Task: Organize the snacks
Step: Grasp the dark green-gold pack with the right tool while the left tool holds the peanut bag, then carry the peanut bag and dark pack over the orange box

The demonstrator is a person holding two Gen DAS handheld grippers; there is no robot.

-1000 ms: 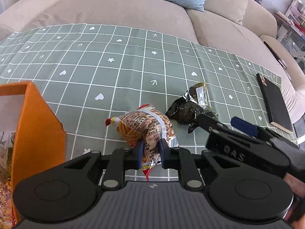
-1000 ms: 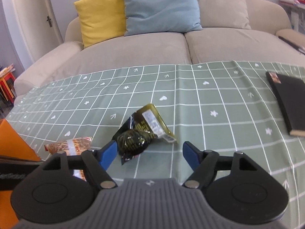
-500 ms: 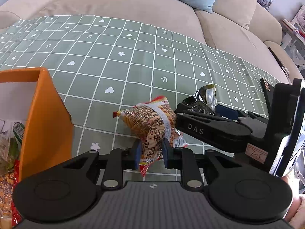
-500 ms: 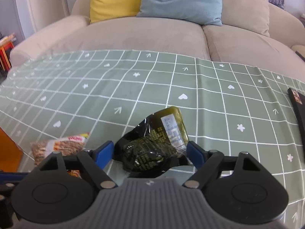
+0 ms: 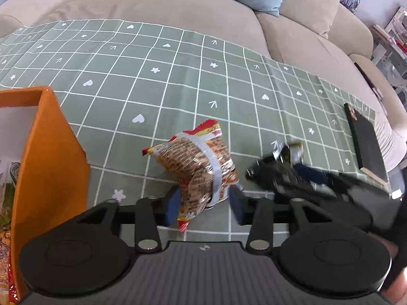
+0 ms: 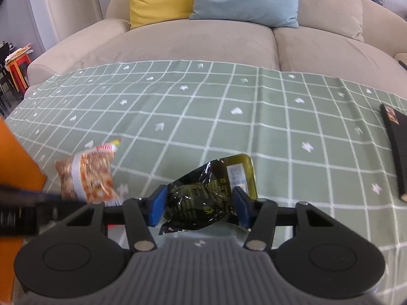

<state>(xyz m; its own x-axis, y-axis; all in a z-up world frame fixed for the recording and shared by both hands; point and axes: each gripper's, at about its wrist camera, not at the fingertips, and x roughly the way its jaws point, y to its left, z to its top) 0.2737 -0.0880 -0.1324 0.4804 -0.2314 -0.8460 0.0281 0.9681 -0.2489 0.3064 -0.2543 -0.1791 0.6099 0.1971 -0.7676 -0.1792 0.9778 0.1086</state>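
An orange-and-red snack packet (image 5: 195, 167) stands tilted between the fingers of my left gripper (image 5: 203, 203). Its jaws are opening and the pads no longer press on the packet. The packet also shows at the left in the right wrist view (image 6: 86, 175). A dark green foil packet (image 6: 201, 200) sits between the blue pads of my right gripper (image 6: 199, 206), whose jaws are closing and touch both its sides. In the left wrist view the right gripper (image 5: 292, 175) is a blur at the right, on that dark packet (image 5: 287, 152).
An orange box (image 5: 48, 157) with several snacks inside stands at the left, close to the left gripper; its wall (image 6: 17, 162) shows in the right wrist view. A black book (image 5: 363, 139) lies at the cloth's right edge. A beige sofa (image 6: 203, 40) with cushions lies beyond the green checked cloth (image 5: 178, 76).
My left gripper's jaws have come apart from the orange packet they were shut on. The right gripper has moved forward over the dark packet and its jaws have narrowed onto it.
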